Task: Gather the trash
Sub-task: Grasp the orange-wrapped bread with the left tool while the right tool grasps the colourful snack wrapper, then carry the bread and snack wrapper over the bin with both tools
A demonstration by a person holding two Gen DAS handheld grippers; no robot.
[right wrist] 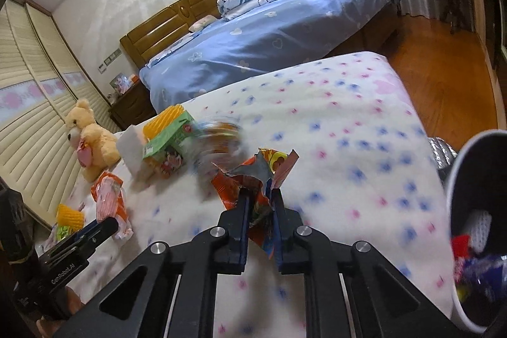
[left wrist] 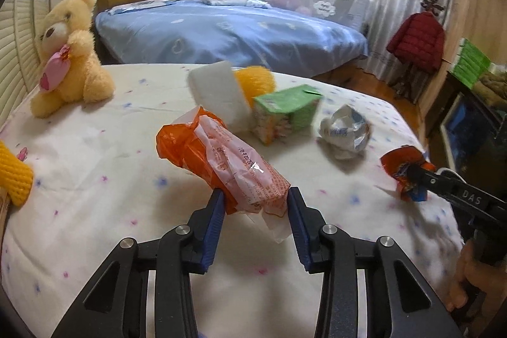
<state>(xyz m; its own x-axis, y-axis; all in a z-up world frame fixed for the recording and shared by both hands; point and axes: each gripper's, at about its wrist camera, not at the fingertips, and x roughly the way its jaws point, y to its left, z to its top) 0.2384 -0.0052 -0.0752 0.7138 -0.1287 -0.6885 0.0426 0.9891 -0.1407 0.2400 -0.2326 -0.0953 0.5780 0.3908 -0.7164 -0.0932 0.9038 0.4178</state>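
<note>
Sitting at the far left of the flower-print bedspread [left wrist: 95, 154], a tan teddy bear [left wrist: 68, 53] leans by the slatted wardrobe doors. Right of it, the left gripper [left wrist: 256, 205] is clamped on an orange and clear plastic wrapper [left wrist: 221, 160], blue pads pressing both sides of its near end while the rest sticks up and away over the bed. Behind the wrapper lie a white foam block [left wrist: 218, 91], an orange foam net [left wrist: 256, 79] just beyond it, and a green carton [left wrist: 285, 113] touching the block's right edge. A crumpled white and blue wrapper [left wrist: 345, 132] lies apart, further right. Next, the right gripper [right wrist: 261, 195] has its jaws squeezed tight on a crumpled red-orange foil snack wrapper [right wrist: 256, 173], held clear of the bedspread. At the far right edge of the right wrist view stands a white-rimmed trash bin [right wrist: 456, 179] beside the bed, with coloured scraps already inside.
</note>
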